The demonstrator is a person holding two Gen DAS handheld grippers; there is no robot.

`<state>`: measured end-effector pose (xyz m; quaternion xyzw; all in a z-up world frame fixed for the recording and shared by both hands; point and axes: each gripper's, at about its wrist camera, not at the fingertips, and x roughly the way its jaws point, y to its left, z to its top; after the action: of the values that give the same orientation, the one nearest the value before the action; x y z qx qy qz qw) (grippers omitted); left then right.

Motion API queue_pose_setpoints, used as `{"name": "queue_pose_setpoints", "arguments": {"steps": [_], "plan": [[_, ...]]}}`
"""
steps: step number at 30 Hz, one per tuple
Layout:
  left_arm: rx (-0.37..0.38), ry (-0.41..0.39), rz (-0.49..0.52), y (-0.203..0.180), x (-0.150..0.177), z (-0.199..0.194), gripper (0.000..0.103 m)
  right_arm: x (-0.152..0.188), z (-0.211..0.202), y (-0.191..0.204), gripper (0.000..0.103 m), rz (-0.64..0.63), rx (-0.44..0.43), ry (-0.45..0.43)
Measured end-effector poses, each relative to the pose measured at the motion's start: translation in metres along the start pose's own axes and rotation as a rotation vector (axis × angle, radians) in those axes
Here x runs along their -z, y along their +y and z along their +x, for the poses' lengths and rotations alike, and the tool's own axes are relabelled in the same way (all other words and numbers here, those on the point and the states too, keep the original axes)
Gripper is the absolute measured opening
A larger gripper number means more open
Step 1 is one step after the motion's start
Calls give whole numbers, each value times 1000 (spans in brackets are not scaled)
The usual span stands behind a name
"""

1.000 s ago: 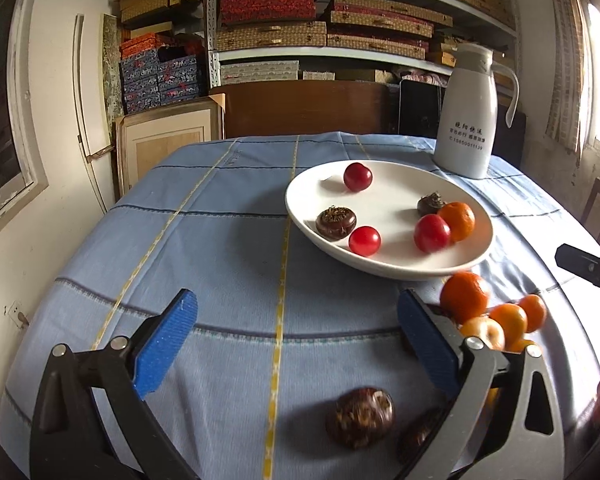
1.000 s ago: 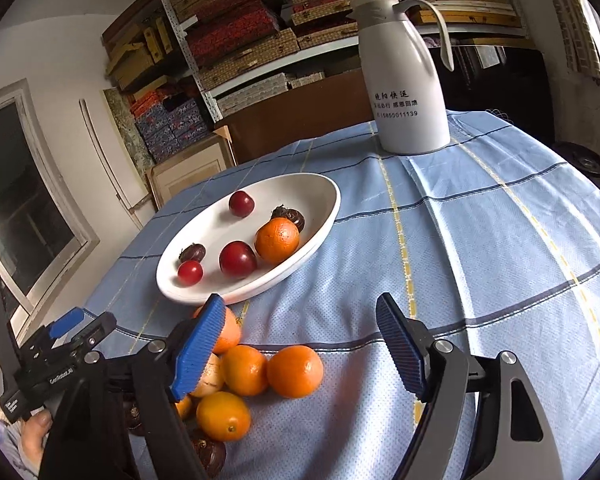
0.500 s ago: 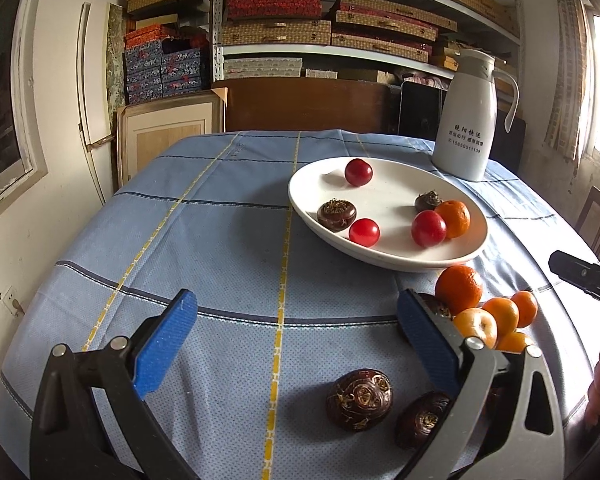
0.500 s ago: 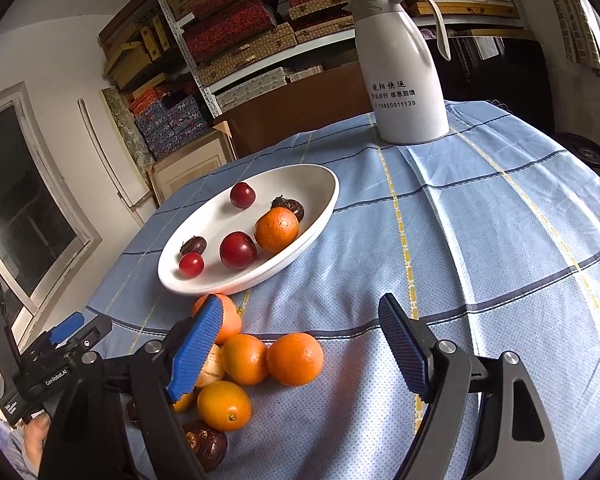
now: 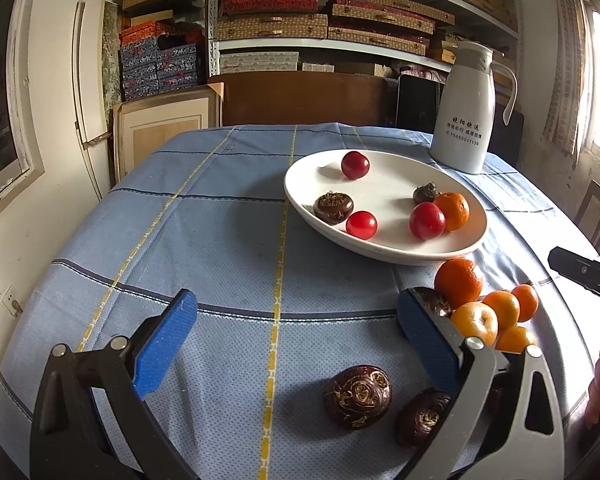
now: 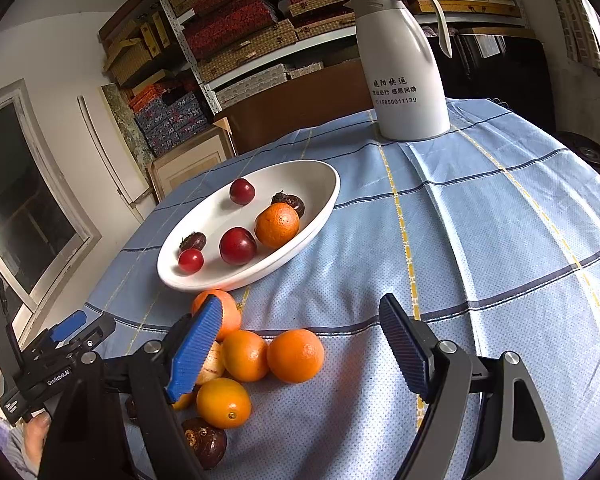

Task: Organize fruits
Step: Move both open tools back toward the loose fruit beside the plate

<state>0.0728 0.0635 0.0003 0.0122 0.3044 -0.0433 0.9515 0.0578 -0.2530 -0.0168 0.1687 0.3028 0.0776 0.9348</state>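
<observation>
Both grippers hover with jaws apart, empty. The left gripper (image 5: 296, 340) has a brown water chestnut (image 5: 358, 396) just below its jaws. The right gripper (image 6: 300, 344) has loose oranges (image 6: 295, 355) between and left of its jaws; the plate (image 6: 324, 208) lies beyond.

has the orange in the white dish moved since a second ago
No. The orange sits against the red fruit and the dark water chestnut in the white dish, as before.

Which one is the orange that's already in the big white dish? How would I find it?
Start at the oval white ceramic dish on the blue checked tablecloth. On the side nearest the tall white jug sits a round, dimpled orange, touching a dark red plum. It is the only orange fruit inside the dish; the other oranges lie on the cloth.
</observation>
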Motion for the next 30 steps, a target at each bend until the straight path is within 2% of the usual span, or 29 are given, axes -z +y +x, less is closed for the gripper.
{"name": "queue_pose_setpoints", "arguments": {"steps": [5, 9, 13, 19, 22, 26, 30], "plan": [[26, 32, 0, 0, 2, 4, 98, 3, 0, 2, 81, -10, -6, 12], [84, 121, -7, 2, 9, 12, 98, 8, 0, 1, 81, -15, -14, 35], [101, 173, -20, 3, 14, 17, 98, 9, 1, -3, 81, 3, -16, 48], [106, 210, 52, -10, 19, 19, 98, 11, 3, -7, 83, 19, -16, 66], [74, 249, 105, -19, 22, 24, 98, 11, 2, -7, 85, 18, -15, 63], [60, 270, 104, -15, 24, 24, 98, 11, 2, -8, 85, 21, -16, 67], [88, 284, 104, -9, 26, 23, 98, 11, 4, -10, 85, 26, -13, 79]]}}
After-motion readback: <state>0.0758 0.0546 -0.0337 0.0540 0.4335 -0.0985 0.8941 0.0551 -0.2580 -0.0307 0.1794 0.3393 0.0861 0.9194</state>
